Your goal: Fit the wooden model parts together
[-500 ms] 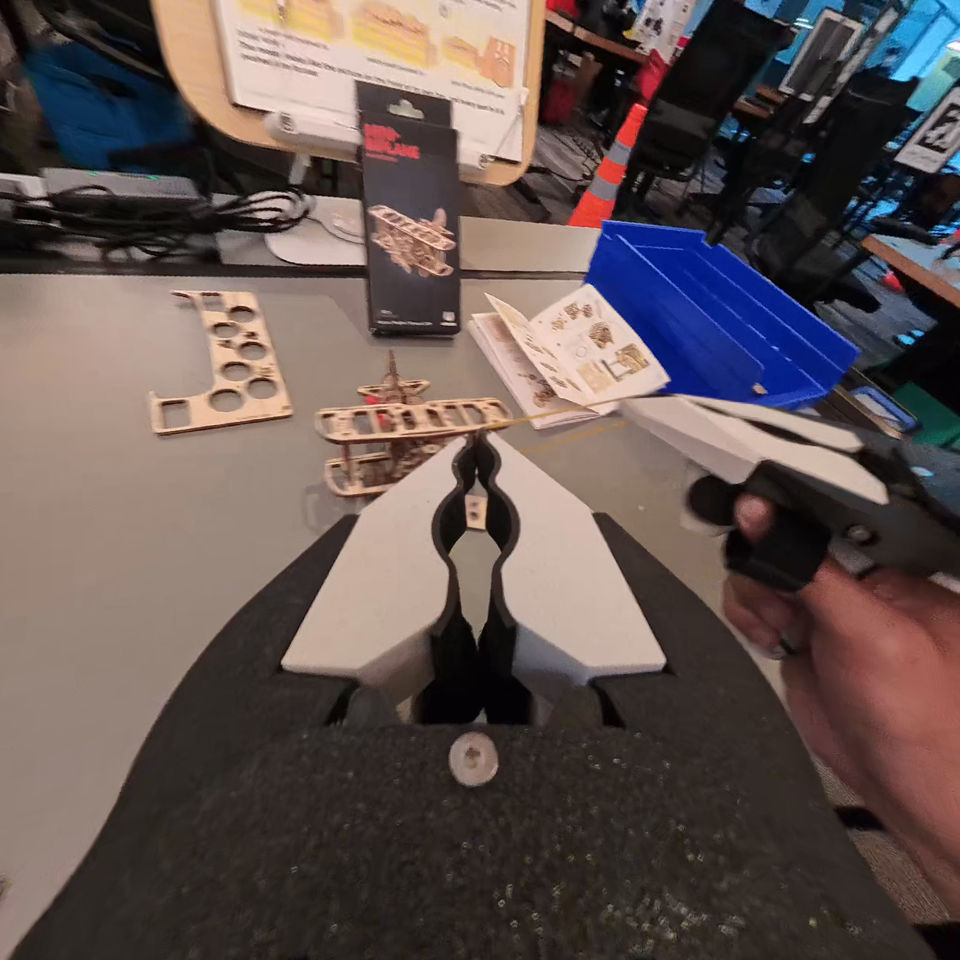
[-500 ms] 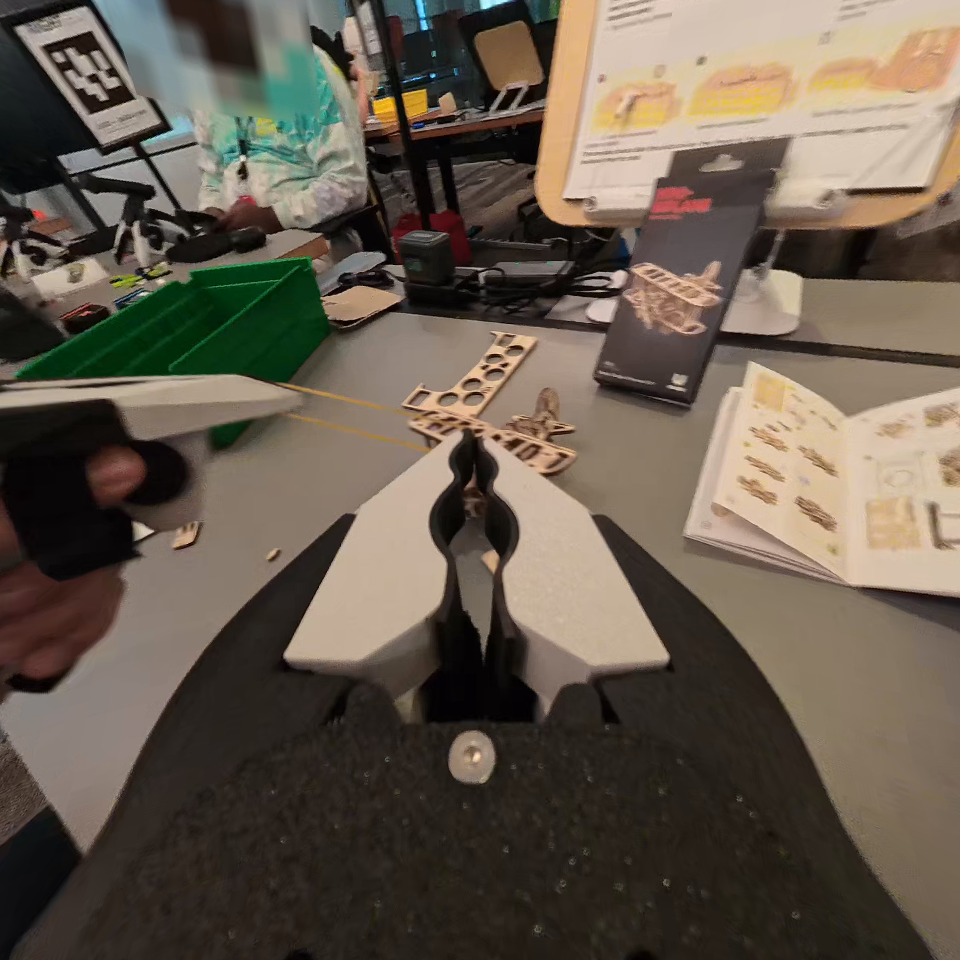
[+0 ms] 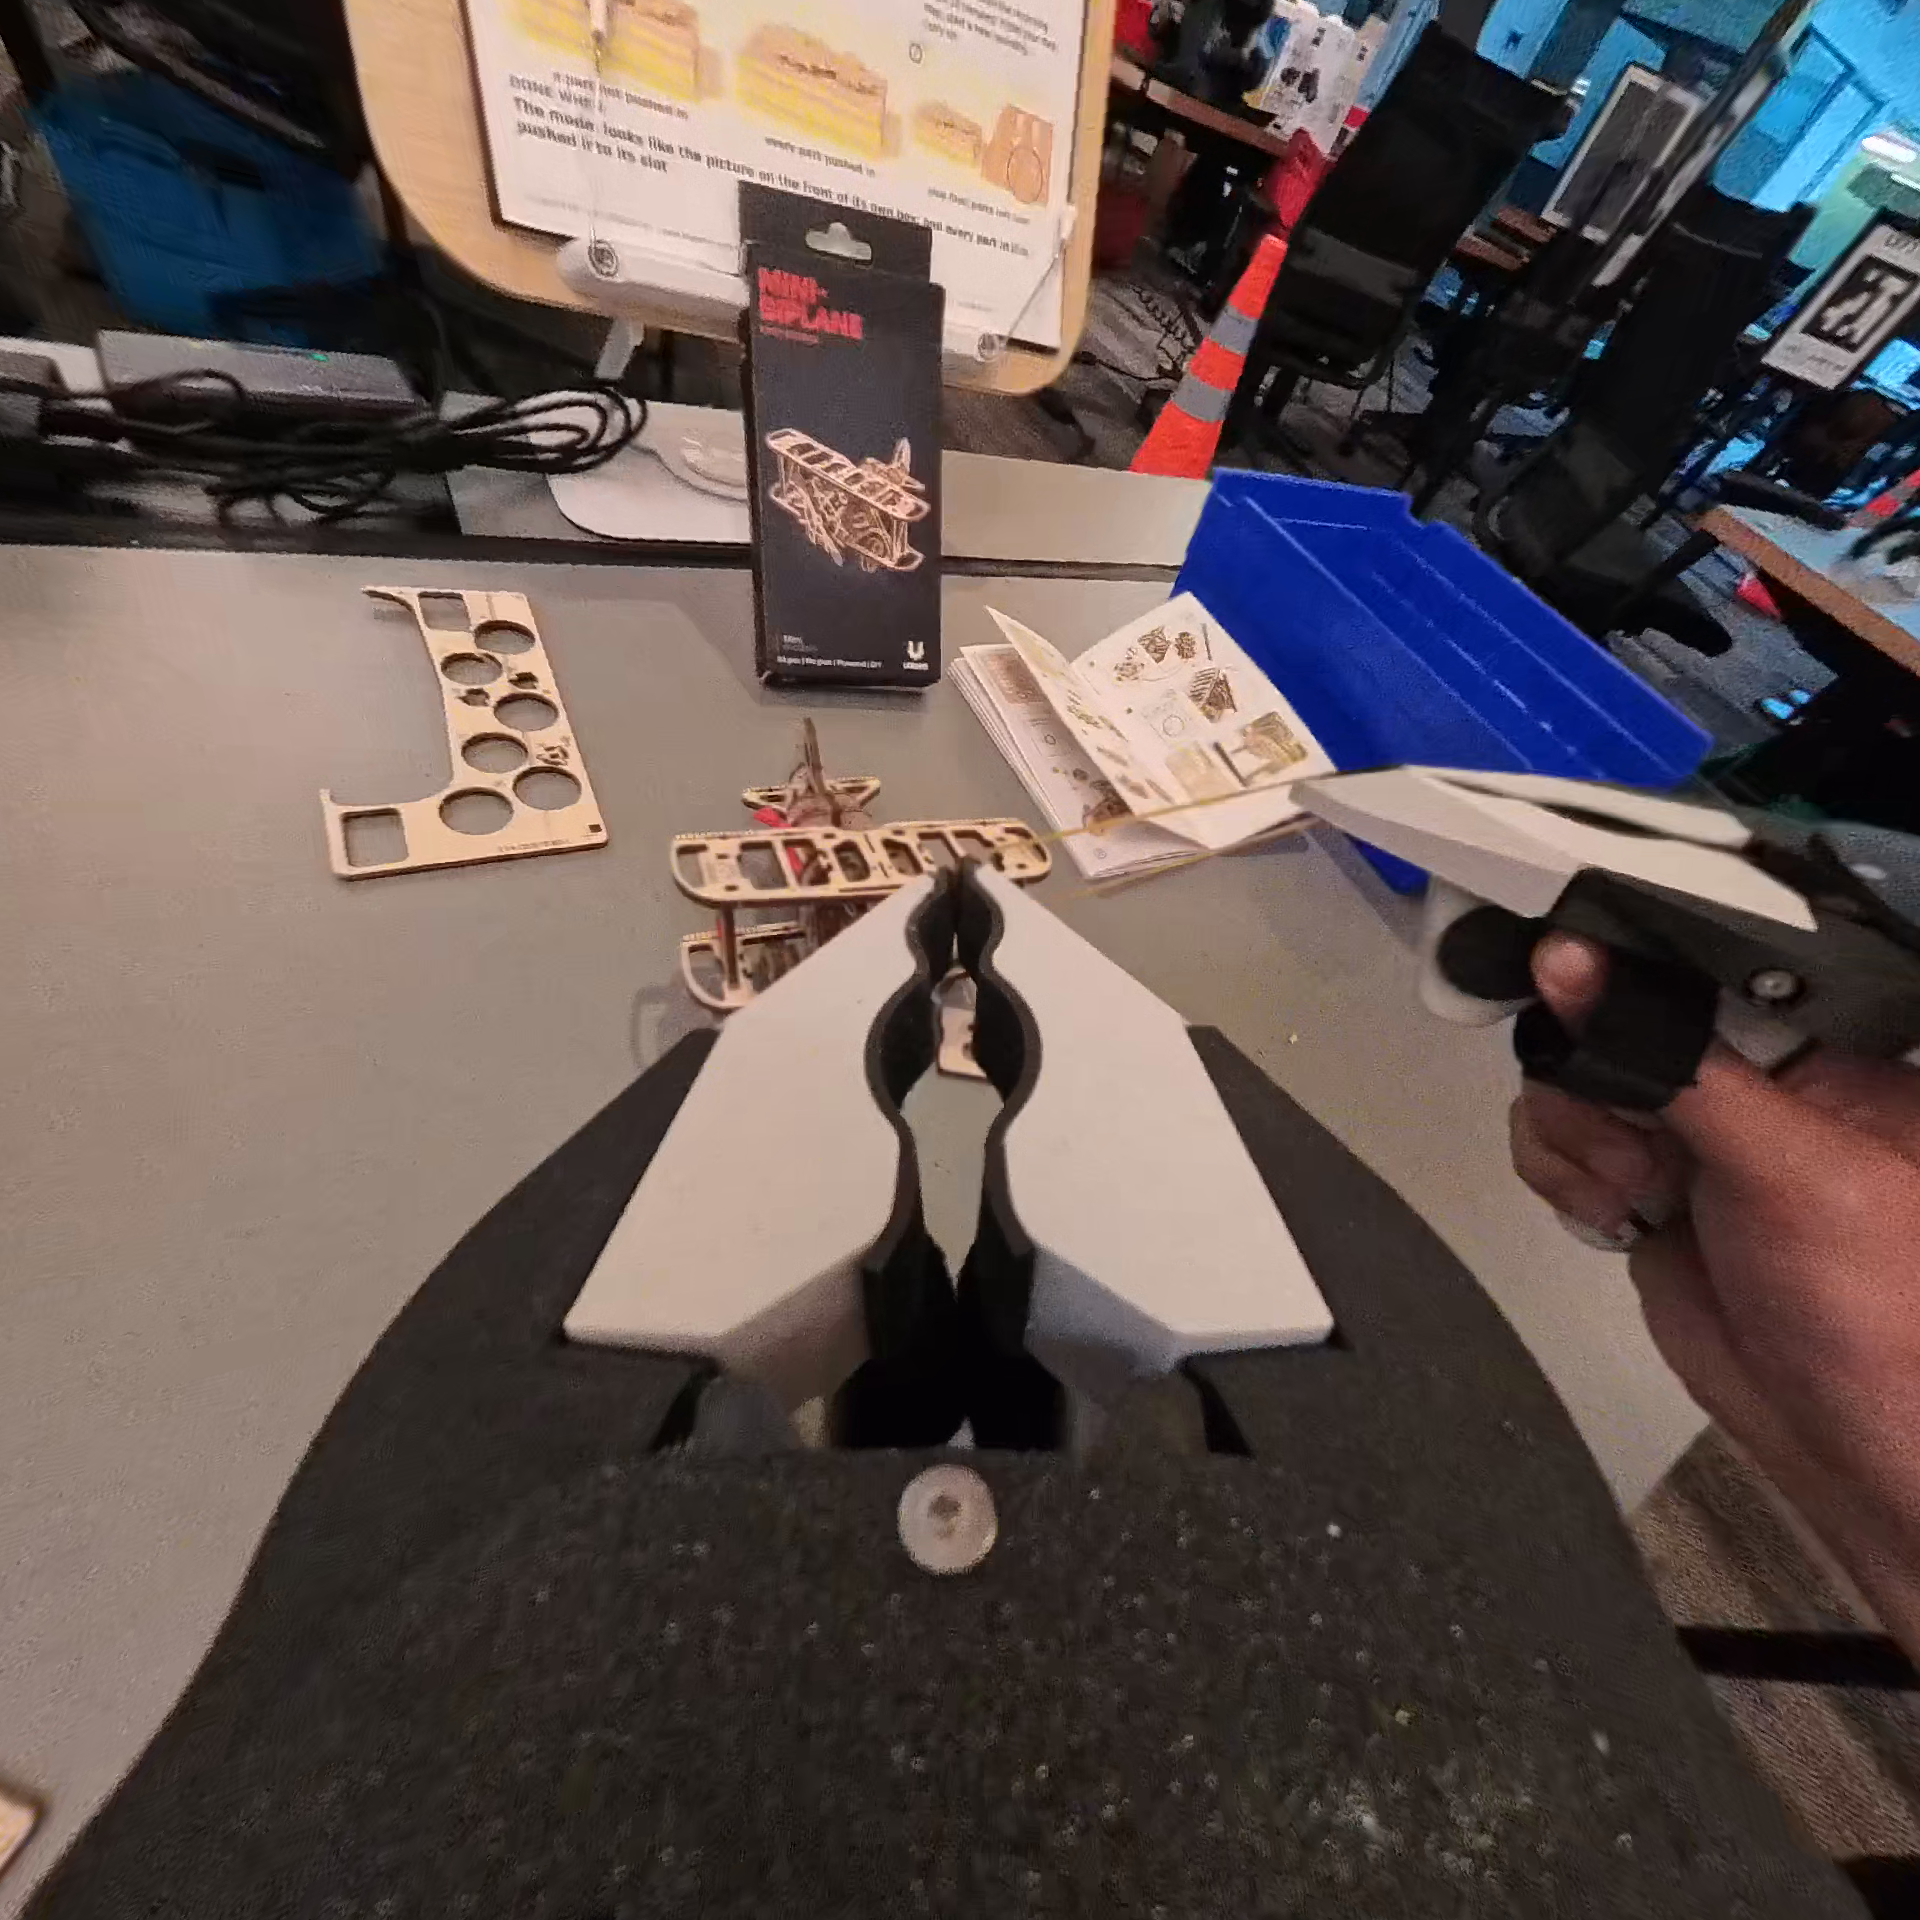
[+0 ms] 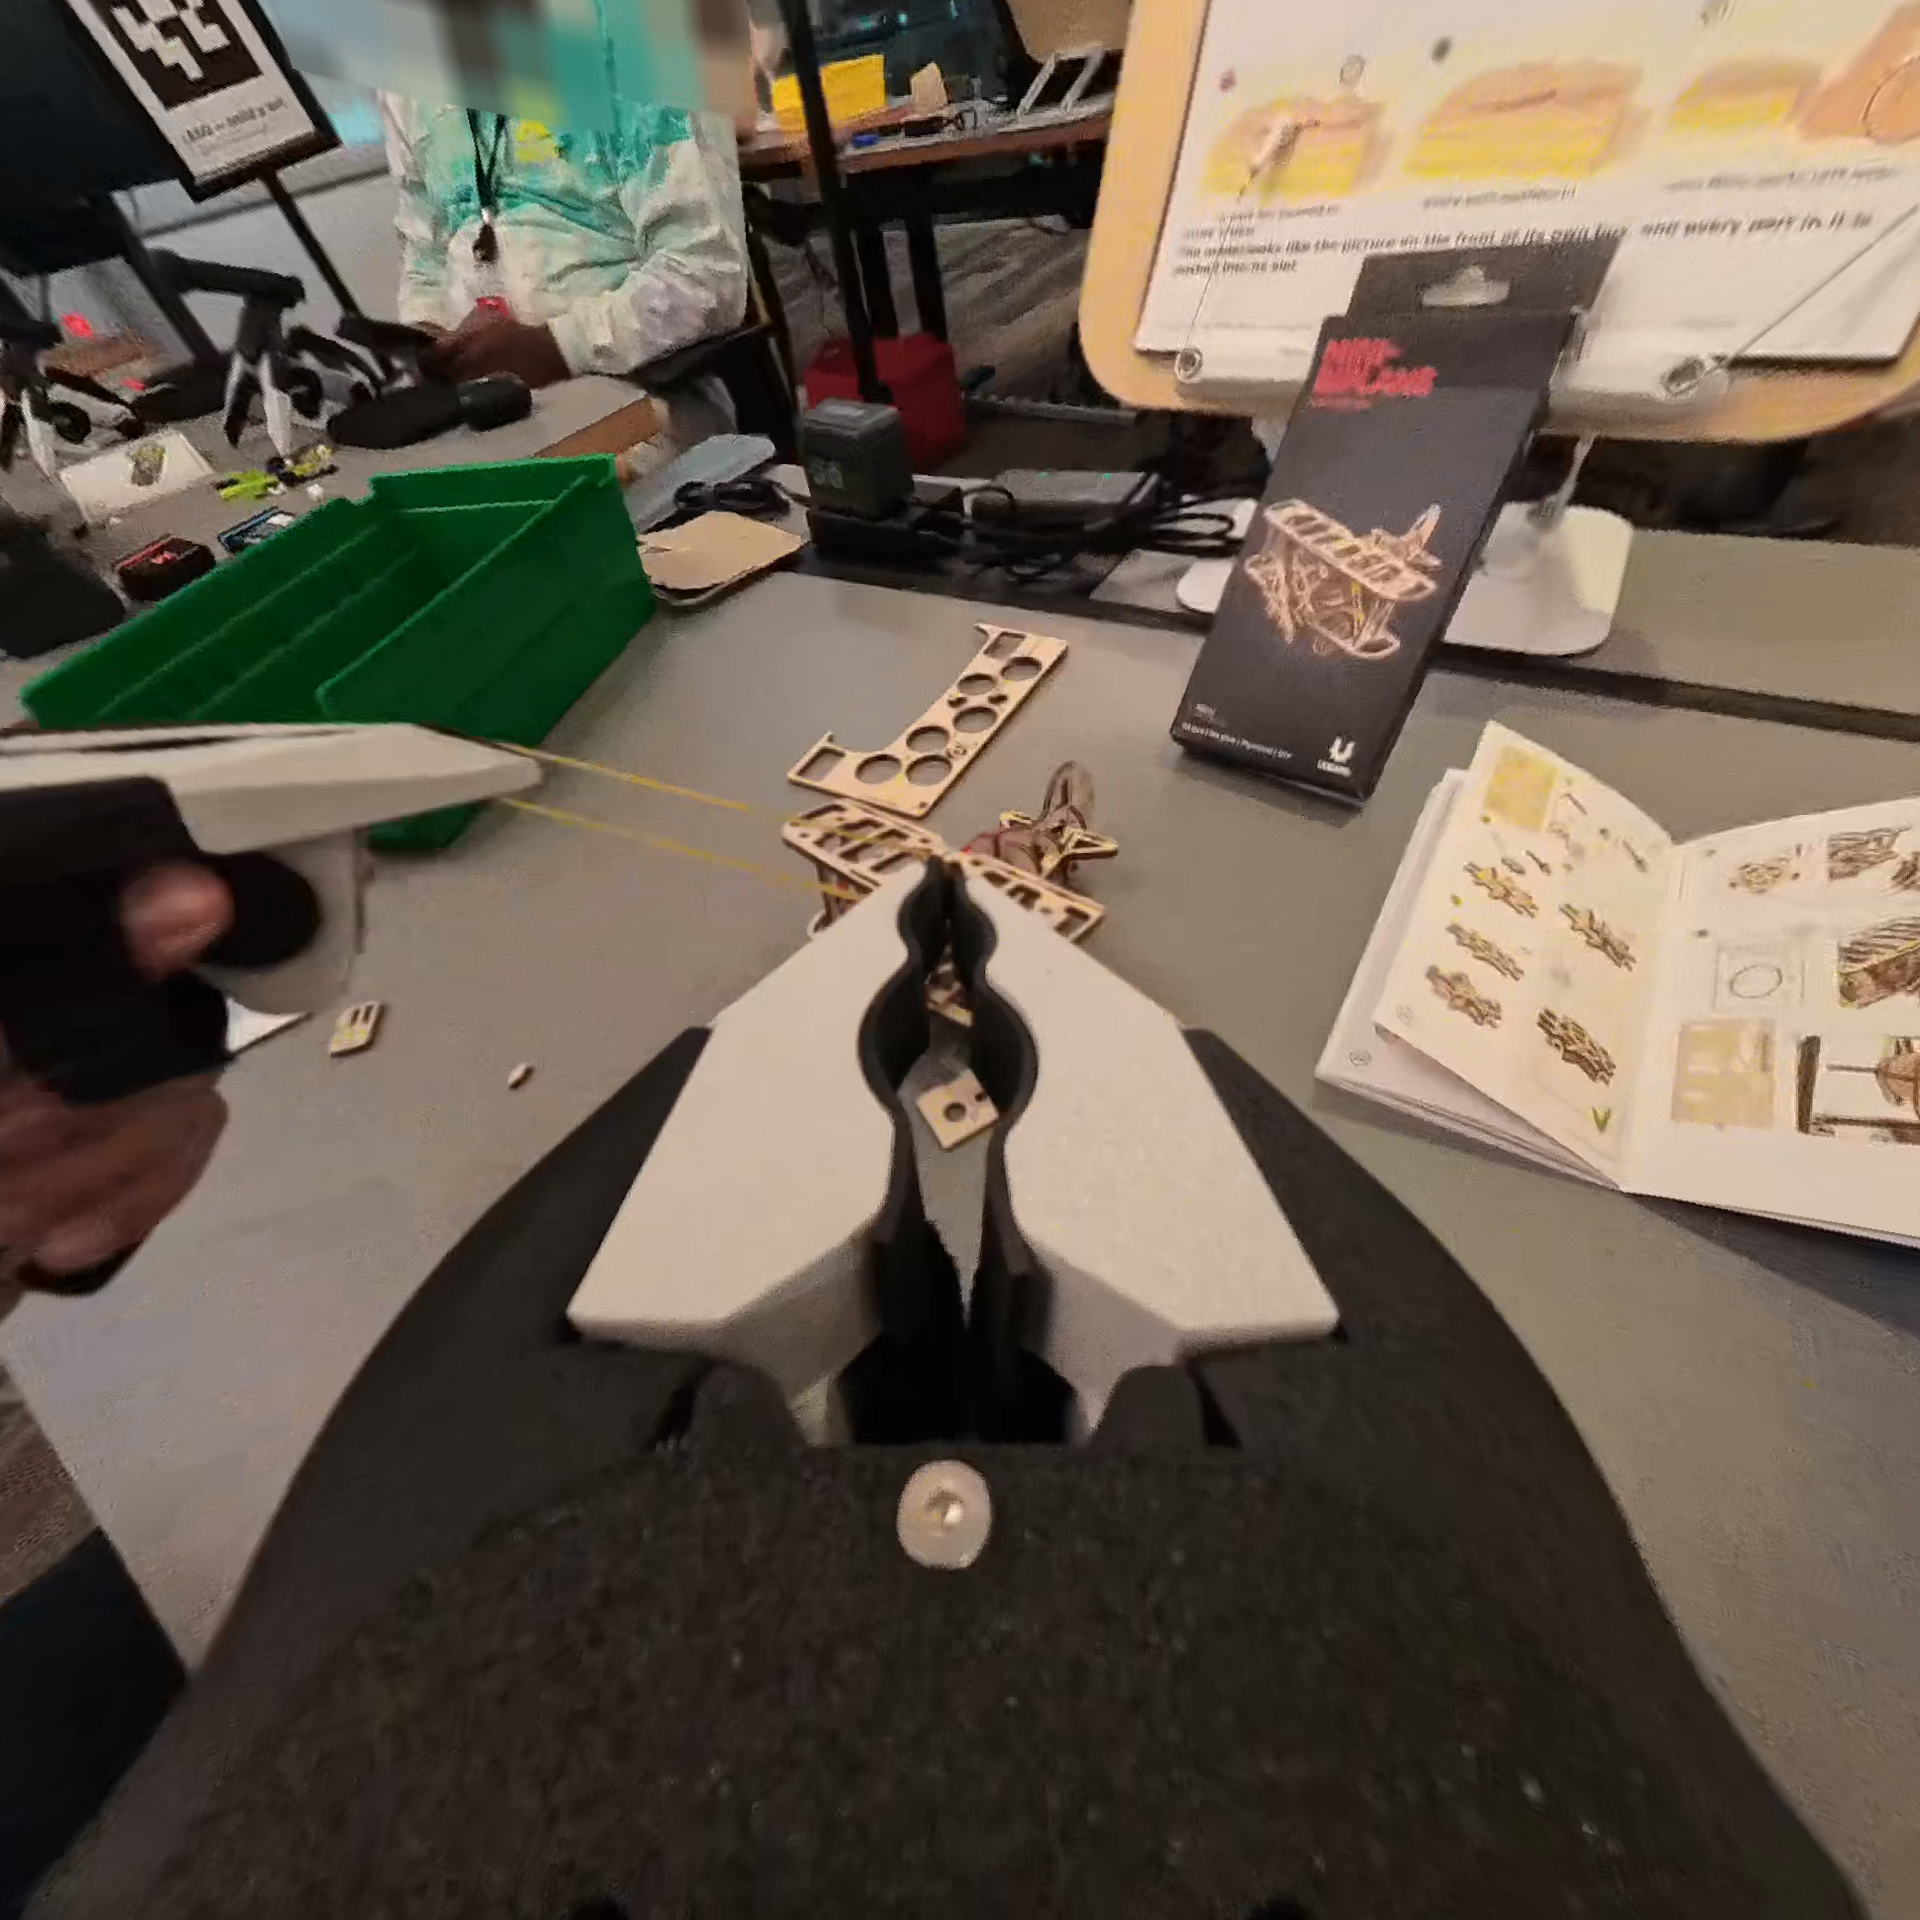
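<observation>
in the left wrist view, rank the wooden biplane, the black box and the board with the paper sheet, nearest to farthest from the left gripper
From the left gripper:
1. Wooden biplane, at the fingers' tips.
2. Black box, standing behind it.
3. Board with the paper sheet, farthest back.

I count one wooden biplane [image 3: 831, 883], one punched-out part sheet [image 3: 468, 732], one black model box [image 3: 847, 457], one open booklet [image 3: 1143, 727], two bins, blue [image 3: 1434, 634] far right and green [image 4: 395, 603] far left, and three loose wood bits [image 4: 355, 1027] near me
</observation>
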Demonstrator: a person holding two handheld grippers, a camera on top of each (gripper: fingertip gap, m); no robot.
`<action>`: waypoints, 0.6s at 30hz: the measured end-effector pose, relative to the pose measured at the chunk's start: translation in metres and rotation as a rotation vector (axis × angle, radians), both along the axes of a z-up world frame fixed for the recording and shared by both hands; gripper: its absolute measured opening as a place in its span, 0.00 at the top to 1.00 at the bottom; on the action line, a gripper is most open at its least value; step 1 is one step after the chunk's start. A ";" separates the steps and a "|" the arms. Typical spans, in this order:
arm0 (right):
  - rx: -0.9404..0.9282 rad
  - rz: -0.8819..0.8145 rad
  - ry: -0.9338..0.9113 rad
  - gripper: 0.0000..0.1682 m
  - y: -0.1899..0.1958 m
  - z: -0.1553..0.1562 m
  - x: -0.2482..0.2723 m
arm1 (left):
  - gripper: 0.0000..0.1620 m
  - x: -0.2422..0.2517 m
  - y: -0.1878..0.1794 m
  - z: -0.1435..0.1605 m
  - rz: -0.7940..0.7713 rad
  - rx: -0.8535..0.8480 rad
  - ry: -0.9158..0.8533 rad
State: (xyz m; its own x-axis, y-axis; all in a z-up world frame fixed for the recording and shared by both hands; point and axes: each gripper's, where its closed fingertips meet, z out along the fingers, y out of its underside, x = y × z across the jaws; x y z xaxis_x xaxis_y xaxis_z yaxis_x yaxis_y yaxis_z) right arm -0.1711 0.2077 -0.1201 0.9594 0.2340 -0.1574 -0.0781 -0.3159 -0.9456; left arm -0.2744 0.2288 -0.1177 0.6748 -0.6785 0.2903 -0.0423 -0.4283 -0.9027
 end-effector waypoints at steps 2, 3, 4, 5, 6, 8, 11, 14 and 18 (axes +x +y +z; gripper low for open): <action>-0.006 0.036 -0.020 1.00 0.001 -0.002 -0.016 | 1.00 0.016 -0.007 -0.001 -0.037 -0.007 -0.011; 0.000 0.073 -0.033 1.00 0.002 0.002 -0.034 | 1.00 0.030 -0.017 -0.002 -0.070 0.008 0.014; 0.007 0.093 -0.068 1.00 0.001 0.006 -0.047 | 1.00 0.038 -0.023 -0.002 -0.081 0.034 0.037; 0.021 0.079 -0.113 1.00 0.001 0.010 -0.045 | 1.00 0.034 -0.022 0.000 -0.065 0.064 0.059; 0.017 0.060 -0.120 1.00 0.000 0.009 -0.033 | 1.00 0.022 -0.015 0.002 -0.039 0.074 0.059; -0.020 0.037 -0.034 1.00 -0.001 0.000 -0.005 | 1.00 -0.006 0.002 0.004 0.001 0.024 0.015; -0.025 0.092 -0.047 1.00 0.005 -0.002 -0.031 | 1.00 0.015 -0.005 -0.001 -0.046 0.018 0.023; -0.001 0.116 -0.121 1.00 0.006 0.008 -0.051 | 1.00 0.031 -0.017 -0.002 -0.090 0.016 0.022; -0.084 0.081 -0.021 1.00 0.007 -0.012 -0.004 | 1.00 0.002 0.009 -0.007 -0.071 -0.054 -0.017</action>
State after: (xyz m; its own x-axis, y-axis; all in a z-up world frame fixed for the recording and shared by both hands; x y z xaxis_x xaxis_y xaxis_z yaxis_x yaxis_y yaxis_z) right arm -0.1749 0.2149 -0.1318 0.9411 0.2981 -0.1596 -0.0290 -0.3990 -0.9165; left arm -0.2720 0.2377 -0.1246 0.6203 -0.7074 0.3388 -0.0590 -0.4728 -0.8792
